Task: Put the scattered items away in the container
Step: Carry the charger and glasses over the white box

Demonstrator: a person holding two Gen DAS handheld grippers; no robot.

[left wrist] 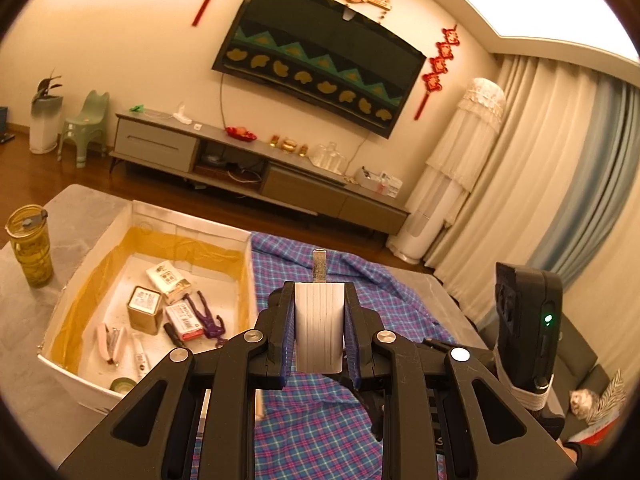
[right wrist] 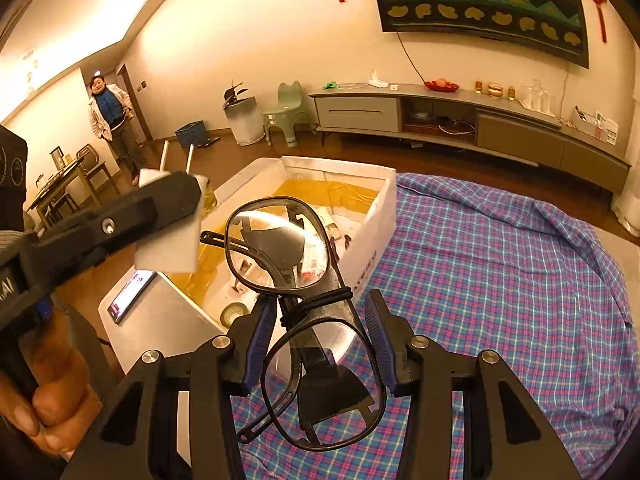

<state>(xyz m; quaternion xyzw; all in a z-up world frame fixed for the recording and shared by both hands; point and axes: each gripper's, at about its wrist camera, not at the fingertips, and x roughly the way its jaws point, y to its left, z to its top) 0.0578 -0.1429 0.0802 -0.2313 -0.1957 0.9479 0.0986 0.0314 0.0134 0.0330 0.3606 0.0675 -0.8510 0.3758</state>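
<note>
My left gripper (left wrist: 319, 332) is shut on a white ridged block (left wrist: 319, 326) with a metal tab, held above the plaid cloth just right of the white container (left wrist: 192, 222). The container holds a tin (left wrist: 144, 309), small boxes, a purple figure (left wrist: 208, 316), a stapler and tape. In the right wrist view my right gripper (right wrist: 320, 340) holds black-framed glasses (right wrist: 280, 248) tangled with a black tool; the pads (right wrist: 378, 336) stand apart around them. The left gripper (right wrist: 172, 196) with the white block shows at left, over the container's (right wrist: 372, 236) near corner.
A yellow tumbler (left wrist: 30, 246) stands on the grey table left of the container. A blue plaid cloth (right wrist: 500, 280) covers the table's right part. A phone (right wrist: 130, 294) lies on a white surface. A person (right wrist: 112, 120) stands far back.
</note>
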